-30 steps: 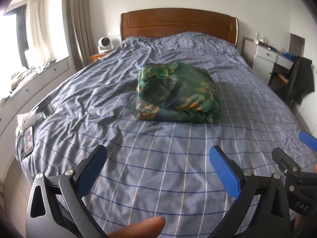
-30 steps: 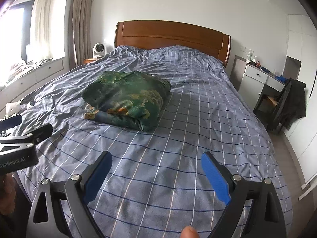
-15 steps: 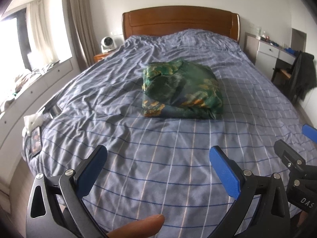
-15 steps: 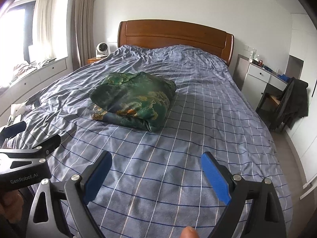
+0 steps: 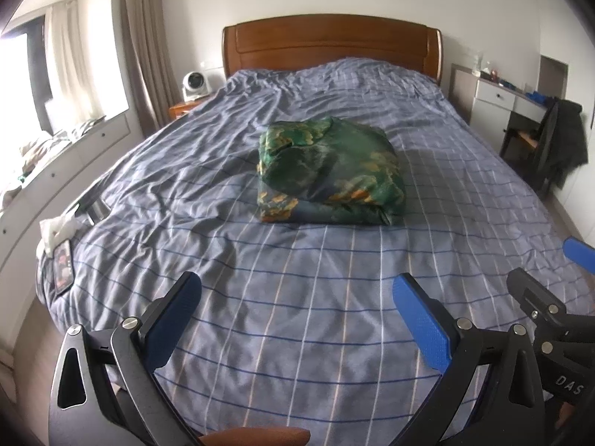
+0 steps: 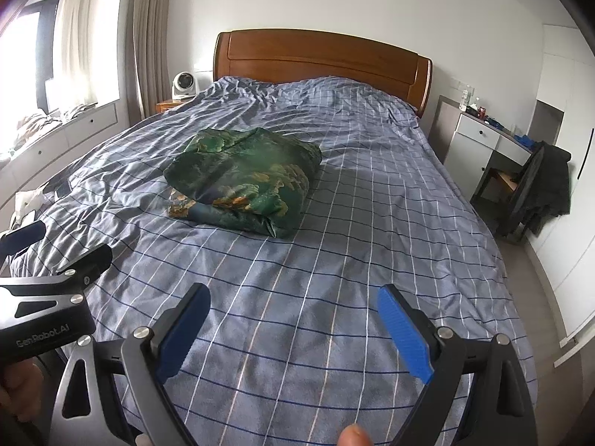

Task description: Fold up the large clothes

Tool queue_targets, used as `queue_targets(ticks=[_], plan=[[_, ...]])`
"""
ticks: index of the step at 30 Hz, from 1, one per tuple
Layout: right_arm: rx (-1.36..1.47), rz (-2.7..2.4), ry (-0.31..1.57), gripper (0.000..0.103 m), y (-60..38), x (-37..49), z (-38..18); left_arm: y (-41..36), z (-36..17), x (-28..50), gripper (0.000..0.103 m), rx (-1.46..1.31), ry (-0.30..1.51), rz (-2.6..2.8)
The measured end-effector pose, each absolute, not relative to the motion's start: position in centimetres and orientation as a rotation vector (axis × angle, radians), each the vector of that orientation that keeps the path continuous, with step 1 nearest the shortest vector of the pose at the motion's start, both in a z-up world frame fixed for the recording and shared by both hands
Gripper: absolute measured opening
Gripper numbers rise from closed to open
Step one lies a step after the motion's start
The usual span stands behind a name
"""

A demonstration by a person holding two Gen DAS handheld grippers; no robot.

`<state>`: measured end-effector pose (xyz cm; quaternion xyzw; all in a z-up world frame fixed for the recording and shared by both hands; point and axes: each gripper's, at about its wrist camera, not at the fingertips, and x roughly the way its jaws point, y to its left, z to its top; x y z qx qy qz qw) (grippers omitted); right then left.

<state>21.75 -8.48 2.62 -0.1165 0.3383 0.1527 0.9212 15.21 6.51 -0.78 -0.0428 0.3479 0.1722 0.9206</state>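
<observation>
A green garment with gold and orange print (image 5: 331, 173) lies folded into a thick bundle in the middle of the bed (image 5: 297, 297); the right wrist view has the same garment (image 6: 245, 182) left of centre. My left gripper (image 5: 297, 290) hangs open over the foot of the bed, well short of the bundle, nothing between its blue pads. My right gripper (image 6: 293, 301) is open too, equally far back and empty. Each gripper shows at the edge of the other's view.
The bed has a blue checked cover and a wooden headboard (image 5: 331, 48). A phone (image 5: 62, 265) and white tissue (image 5: 59, 228) lie at its left edge. A fan (image 5: 195, 83) stands on the nightstand. A desk and chair with a dark coat (image 6: 539, 189) stand right.
Both grippers have drawn back slightly from the bundle and swung a little; the folded garment has stayed put. Jaws stay open throughout.
</observation>
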Motion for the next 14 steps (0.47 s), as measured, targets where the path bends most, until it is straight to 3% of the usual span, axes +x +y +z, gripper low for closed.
queue_targets(ticks=[14], plan=[[-0.238, 0.304, 0.699, 0.093, -8.90, 21.74, 2.80, 5.84, -0.76, 14.98, 0.102, -0.075, 0.699, 0.347]])
